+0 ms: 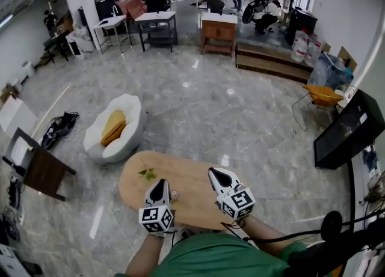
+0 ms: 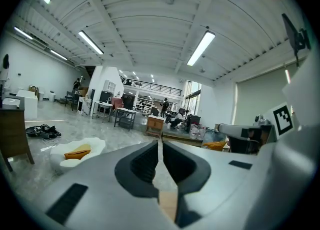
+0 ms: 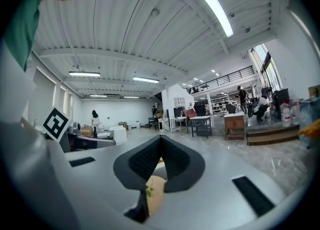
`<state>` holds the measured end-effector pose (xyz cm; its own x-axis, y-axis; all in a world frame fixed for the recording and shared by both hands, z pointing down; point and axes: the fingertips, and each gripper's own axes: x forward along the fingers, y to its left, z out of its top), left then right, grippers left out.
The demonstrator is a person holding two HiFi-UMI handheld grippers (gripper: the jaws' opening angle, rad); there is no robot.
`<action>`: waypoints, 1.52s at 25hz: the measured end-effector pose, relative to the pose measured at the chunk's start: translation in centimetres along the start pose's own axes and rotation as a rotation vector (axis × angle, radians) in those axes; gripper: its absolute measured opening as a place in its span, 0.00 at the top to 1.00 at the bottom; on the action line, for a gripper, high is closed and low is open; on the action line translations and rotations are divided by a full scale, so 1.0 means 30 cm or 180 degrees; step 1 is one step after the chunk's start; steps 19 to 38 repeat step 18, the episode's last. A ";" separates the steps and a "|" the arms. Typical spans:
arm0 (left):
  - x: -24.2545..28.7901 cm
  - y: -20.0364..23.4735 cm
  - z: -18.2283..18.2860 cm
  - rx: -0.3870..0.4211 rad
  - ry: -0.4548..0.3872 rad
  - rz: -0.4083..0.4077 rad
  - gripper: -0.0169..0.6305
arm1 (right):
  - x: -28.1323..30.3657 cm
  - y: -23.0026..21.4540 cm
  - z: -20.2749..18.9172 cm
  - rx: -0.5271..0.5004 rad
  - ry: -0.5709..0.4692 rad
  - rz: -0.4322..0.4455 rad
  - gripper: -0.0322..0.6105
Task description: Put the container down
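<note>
Small pale round container [image 1: 174, 194] on oval wooden table [image 1: 187, 173], between left claw [image 1: 159, 184] and right claw [image 1: 214, 173]; both closed, empty.

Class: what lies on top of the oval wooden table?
A green leafy sprig and a small pale object lie on the table. The left gripper and right gripper cover its near edge, hiding anything beneath.

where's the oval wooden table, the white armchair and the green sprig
oval wooden table [image 1: 191, 178], head view, bare top near its middle
white armchair [image 1: 133, 113], head view, its white backrest
green sprig [image 1: 148, 173], head view, its leaves
</note>
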<state>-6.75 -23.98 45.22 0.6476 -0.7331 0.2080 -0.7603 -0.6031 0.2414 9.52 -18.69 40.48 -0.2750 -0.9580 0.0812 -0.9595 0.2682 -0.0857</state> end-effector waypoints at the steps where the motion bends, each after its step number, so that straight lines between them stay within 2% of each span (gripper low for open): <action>1: 0.000 0.002 -0.004 0.0002 0.0011 0.0004 0.91 | 0.001 0.000 -0.001 0.0002 0.0004 -0.0003 0.93; 18: 0.023 -0.033 -0.078 0.0033 0.0224 0.0021 0.91 | -0.011 -0.026 -0.036 0.0040 0.0089 0.0074 0.93; 38: 0.023 -0.033 -0.078 0.0033 0.0224 0.0021 0.91 | -0.011 -0.026 -0.036 0.0040 0.0089 0.0074 0.93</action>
